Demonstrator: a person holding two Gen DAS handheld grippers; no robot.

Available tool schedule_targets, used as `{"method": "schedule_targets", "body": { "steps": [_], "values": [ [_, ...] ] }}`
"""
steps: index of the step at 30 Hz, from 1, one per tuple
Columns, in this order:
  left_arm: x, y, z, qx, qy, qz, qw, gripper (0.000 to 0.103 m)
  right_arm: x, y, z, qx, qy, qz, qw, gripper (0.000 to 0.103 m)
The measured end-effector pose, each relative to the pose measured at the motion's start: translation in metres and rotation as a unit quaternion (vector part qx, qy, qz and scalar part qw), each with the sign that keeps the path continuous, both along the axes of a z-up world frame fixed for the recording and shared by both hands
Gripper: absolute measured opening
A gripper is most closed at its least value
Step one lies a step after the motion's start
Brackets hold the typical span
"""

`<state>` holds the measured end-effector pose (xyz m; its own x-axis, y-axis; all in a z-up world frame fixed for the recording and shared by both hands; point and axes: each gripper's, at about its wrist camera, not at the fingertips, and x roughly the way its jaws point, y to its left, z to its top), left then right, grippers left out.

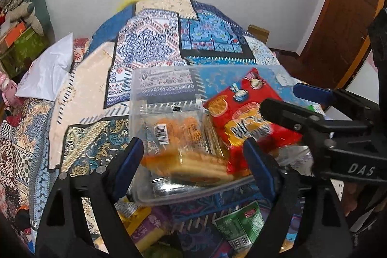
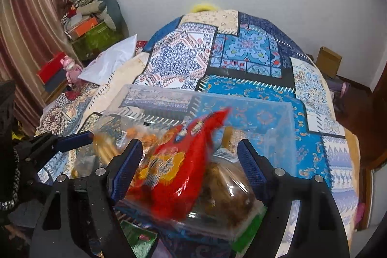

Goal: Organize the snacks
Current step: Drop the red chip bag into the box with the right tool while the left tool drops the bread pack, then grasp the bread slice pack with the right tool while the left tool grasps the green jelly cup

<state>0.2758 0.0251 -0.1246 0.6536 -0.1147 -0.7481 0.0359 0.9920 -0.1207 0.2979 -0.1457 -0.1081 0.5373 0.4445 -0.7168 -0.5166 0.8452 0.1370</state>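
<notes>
A clear plastic container [image 1: 167,93] is being seen on the quilted bed [image 1: 154,45], with snacks lying inside it. In the left wrist view, the left gripper [image 1: 193,156] is being held over the container's near side, its jaws released and spread wide around a blurred pack of biscuits [image 1: 193,166], which the pads are not seen to be pressing. A clear bag of orange snacks [image 1: 174,129] is being shown just behind it, and the right gripper [image 1: 285,100] is being seen reaching in from the right above the red snack bag [image 1: 244,117].

In the right wrist view, the right gripper [image 2: 191,161] is being held with its jaws released on either side of the red snack bag [image 2: 176,175], which is tilted and blurred; whether a pad is touching it cannot be told. A bag of brown snacks [image 2: 227,187], hidden in the other view, is being shown beside it.

A green packet [image 1: 239,224] and a yellow packet [image 1: 135,221] are lying on the bed nearer than the container, partly blocked by the left gripper. A white pillow [image 2: 113,59] is being seen at the far left.
</notes>
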Motion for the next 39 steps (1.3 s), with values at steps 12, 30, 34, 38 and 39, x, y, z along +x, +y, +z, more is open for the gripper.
{"method": "schedule_targets", "body": {
  "steps": [12, 30, 34, 38, 39],
  "values": [
    [-0.068, 0.017, 0.053, 0.013, -0.063, 0.016, 0.9978, 0.086, -0.058, -0.026, 0.037, 0.023, -0.049, 0.007, 0.998, 0.083],
    [-0.144, 0.036, -0.013, 0.003, 0.001, 0.054, 0.9985, 0.086, -0.134, -0.019, -0.011, 0.018, 0.011, 0.046, 0.999, 0.083],
    [-0.15, 0.032, -0.028, 0.005, 0.009, 0.052, 0.9986, 0.081, -0.138, -0.01, -0.03, 0.018, 0.038, 0.055, 0.998, 0.083],
    [-0.148, 0.025, -0.036, 0.016, 0.005, 0.049, 0.9987, 0.077, -0.138, -0.006, -0.045, 0.025, 0.062, 0.057, 0.996, 0.083],
    [-0.147, 0.023, -0.038, 0.02, 0.004, 0.048, 0.9987, 0.076, -0.14, -0.005, -0.048, 0.026, 0.066, 0.056, 0.996, 0.083]
  ]
}}
